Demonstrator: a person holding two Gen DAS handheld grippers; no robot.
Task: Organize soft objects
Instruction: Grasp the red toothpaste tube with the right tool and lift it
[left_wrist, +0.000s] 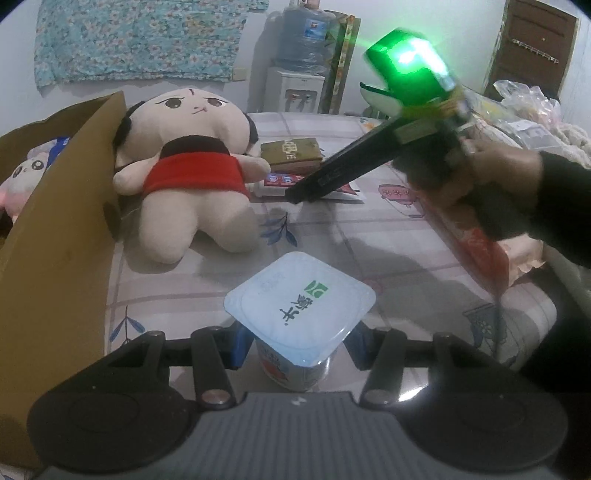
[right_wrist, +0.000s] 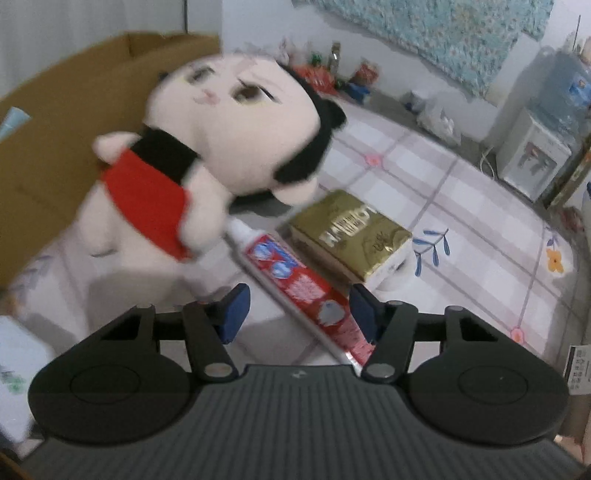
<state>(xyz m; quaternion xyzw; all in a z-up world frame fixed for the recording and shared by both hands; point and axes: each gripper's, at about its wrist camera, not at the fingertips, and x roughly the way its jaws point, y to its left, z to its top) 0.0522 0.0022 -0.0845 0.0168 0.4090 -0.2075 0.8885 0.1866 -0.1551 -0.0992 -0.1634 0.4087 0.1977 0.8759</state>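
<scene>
A yogurt cup (left_wrist: 299, 314) sits gripped in the left gripper (left_wrist: 295, 343); the right gripper (right_wrist: 295, 310), jaws parted, straddles a toothpaste tube (right_wrist: 295, 284) beside the doll (right_wrist: 207, 155) and should centre before closing.

left wrist view sits just behind the left gripper (left_wrist: 295, 345), tilted down over the tabletop (left_wrist: 388, 236), very close to a yogurt cup (left_wrist: 299, 314) between its fingers. it faces across toward the far wall, cardboard box (left_wrist: 55, 229) along its left edge, and catches the right gripper (left_wrist: 295, 194) reaching in from the right. right wrist view rides behind the right gripper (right_wrist: 295, 310), angled down too, tight on a toothpaste tube (right_wrist: 295, 280) and blurred. both views share the plush doll (left_wrist: 192, 166) (right_wrist: 207, 147), the gold packet (left_wrist: 291, 155) (right_wrist: 351, 232), the box, the water dispenser (left_wrist: 299, 74) (right_wrist: 535, 155) and the floral cloth (left_wrist: 140, 40) on the wall.
</scene>
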